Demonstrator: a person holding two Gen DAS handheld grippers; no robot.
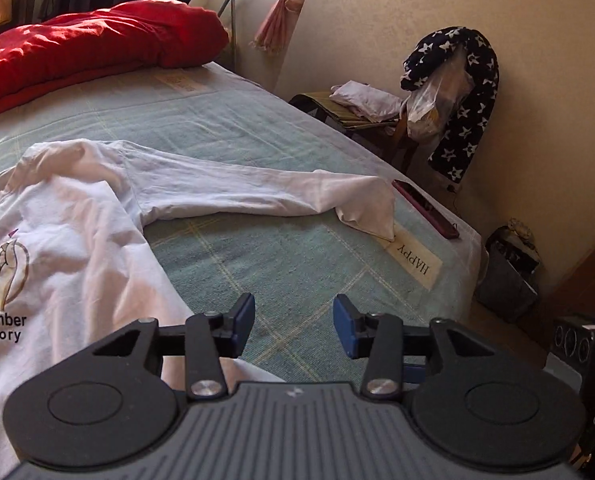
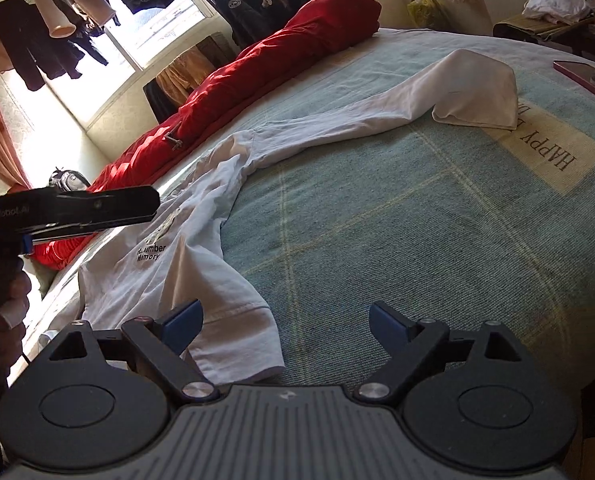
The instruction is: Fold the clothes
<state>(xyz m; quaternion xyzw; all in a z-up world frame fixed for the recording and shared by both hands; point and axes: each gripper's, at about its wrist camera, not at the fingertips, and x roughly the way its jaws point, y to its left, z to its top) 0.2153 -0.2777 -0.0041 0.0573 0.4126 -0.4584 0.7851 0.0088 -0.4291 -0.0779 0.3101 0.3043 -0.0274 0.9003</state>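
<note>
A white long-sleeved shirt [image 1: 77, 232] with a printed logo lies spread on the bed's green blanket [image 1: 257, 264]. One sleeve [image 1: 257, 192] stretches right, its cuff folded near the bed edge. My left gripper [image 1: 293, 326] is open and empty, hovering above the blanket just right of the shirt's body. In the right wrist view the shirt [image 2: 185, 264] lies left of centre and its sleeve [image 2: 377, 108] runs up to the right. My right gripper [image 2: 285, 328] is open and empty, its left finger over the shirt's hem. The left gripper's body [image 2: 77, 208] shows at the left.
A red duvet [image 1: 97, 48] lies along the far side of the bed. A dark red phone [image 1: 425, 208] rests near the bed's right edge. A chair [image 1: 377, 120] with clothes and a star-patterned garment [image 1: 469, 100] stands by the wall. A bin [image 1: 509, 272] sits on the floor.
</note>
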